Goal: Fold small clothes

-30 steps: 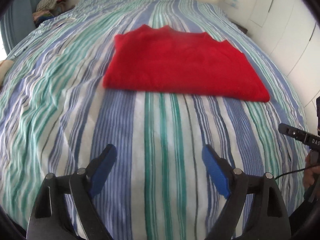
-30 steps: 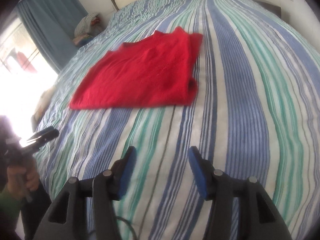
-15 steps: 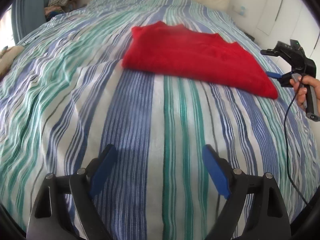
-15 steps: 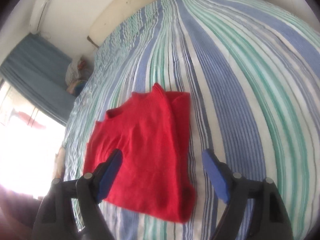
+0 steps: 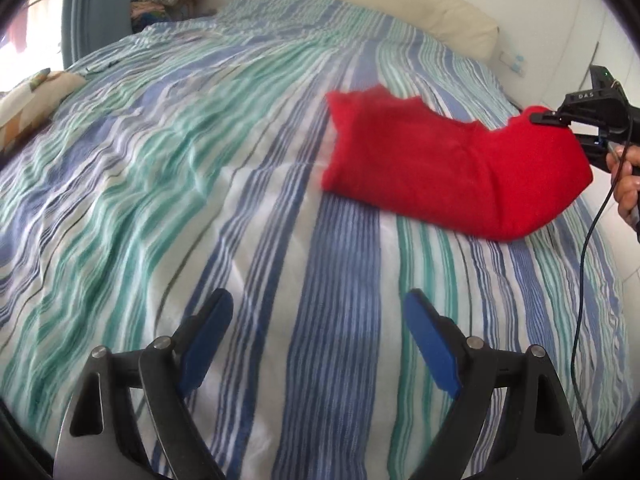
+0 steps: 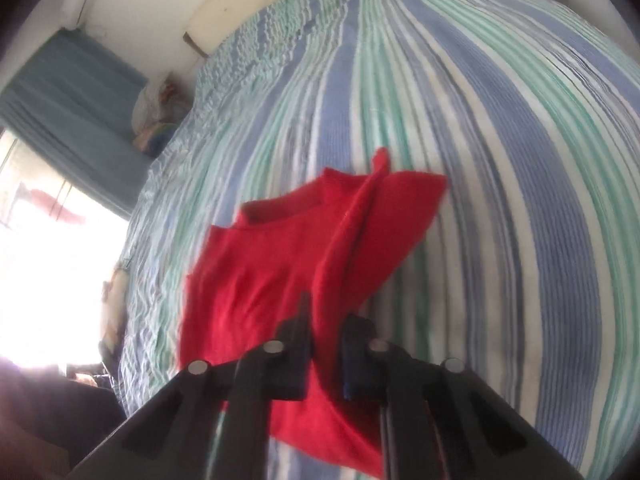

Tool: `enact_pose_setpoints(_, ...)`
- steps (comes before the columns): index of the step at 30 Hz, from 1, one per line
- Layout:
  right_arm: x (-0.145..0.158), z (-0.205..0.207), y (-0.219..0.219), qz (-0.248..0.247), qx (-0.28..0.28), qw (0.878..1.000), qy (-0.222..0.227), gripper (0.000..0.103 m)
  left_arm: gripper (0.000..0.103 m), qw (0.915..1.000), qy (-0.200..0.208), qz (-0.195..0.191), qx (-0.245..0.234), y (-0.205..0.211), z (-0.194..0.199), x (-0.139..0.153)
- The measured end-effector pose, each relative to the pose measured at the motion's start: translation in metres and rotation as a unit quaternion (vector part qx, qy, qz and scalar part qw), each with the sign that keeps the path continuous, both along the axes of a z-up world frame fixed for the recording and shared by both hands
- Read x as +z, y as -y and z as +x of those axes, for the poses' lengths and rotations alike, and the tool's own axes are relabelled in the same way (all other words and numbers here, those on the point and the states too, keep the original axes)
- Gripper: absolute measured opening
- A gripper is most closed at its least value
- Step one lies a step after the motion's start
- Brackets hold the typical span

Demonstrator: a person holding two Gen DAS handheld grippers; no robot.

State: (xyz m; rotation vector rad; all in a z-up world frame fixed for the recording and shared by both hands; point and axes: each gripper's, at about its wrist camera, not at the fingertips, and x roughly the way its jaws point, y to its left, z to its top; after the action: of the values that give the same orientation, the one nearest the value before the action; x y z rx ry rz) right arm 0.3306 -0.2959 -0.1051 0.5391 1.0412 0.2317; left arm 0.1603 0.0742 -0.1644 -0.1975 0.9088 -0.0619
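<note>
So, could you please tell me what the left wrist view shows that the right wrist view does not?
Only the left wrist view shows the open left gripper over bare bedspread and the hand holding the right gripper. Only the right wrist view shows that gripper's fingers closing with red cloth between them. Both show the red garment partly lifted off the striped bed.

Our left gripper [image 5: 318, 346] points down at a slant, its two blue pads [image 5: 430, 346] far apart with nothing between them. Our right gripper [image 6: 326, 350] points down at a slant too. Its jaws are closing, and the pads already pinch a fold of the red top [image 6: 256, 280], lifting that edge. Seen from the left wrist, our right hand [image 5: 628, 188] holds its handle, fingers curled round it.
</note>
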Motion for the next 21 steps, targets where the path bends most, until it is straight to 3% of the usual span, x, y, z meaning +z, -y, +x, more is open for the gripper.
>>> enact_pose_setpoints(3,0.027,0.026,-0.057,0.003,0.035,0.999,0.001,0.011,0.089,0.9994,-0.004,0.01,0.032,-0.02,0.005,-0.003)
enact_pose_setpoints(6,0.03,0.048,-0.118,-0.009,0.071,0.997,-0.007,0.011,0.089,0.9981,-0.004,0.012,0.06,-0.037,0.007,-0.005)
enact_pose_setpoints(10,0.005,0.058,-0.192,-0.044,0.113,0.992,-0.019,0.011,0.089,0.9964,-0.01,0.004,0.084,-0.055,0.008,-0.007)
enact_pose_setpoints(12,-0.017,0.064,-0.219,-0.044,0.136,0.989,-0.037,0.024,0.089,0.9955,-0.016,0.001,0.094,-0.061,0.009,-0.009)
enact_pose_setpoints(13,-0.031,0.066,-0.228,-0.022,0.144,0.988,-0.055,0.033,0.089,0.9949,-0.018,0.001,0.1,-0.064,0.01,-0.009)
enact_pose_setpoints(14,-0.044,0.065,-0.231,0.016,0.147,0.986,-0.074,0.051,0.089,0.9942,-0.019,0.0,0.106,-0.067,0.01,-0.01)
enact_pose_setpoints(17,-0.055,0.05,-0.223,0.141,0.148,0.975,-0.082,0.053,0.088,0.9916,-0.022,-0.013,0.127,-0.079,0.01,-0.01)
enact_pose_setpoints(19,-0.042,0.04,-0.213,0.136,0.167,0.975,-0.051,0.053,0.088,0.9899,-0.023,-0.026,0.137,-0.085,0.01,-0.01)
enact_pose_setpoints(21,-0.024,0.028,-0.202,0.064,0.184,0.981,-0.011,0.053,0.088,0.9885,-0.024,-0.035,0.145,-0.088,0.01,-0.011)
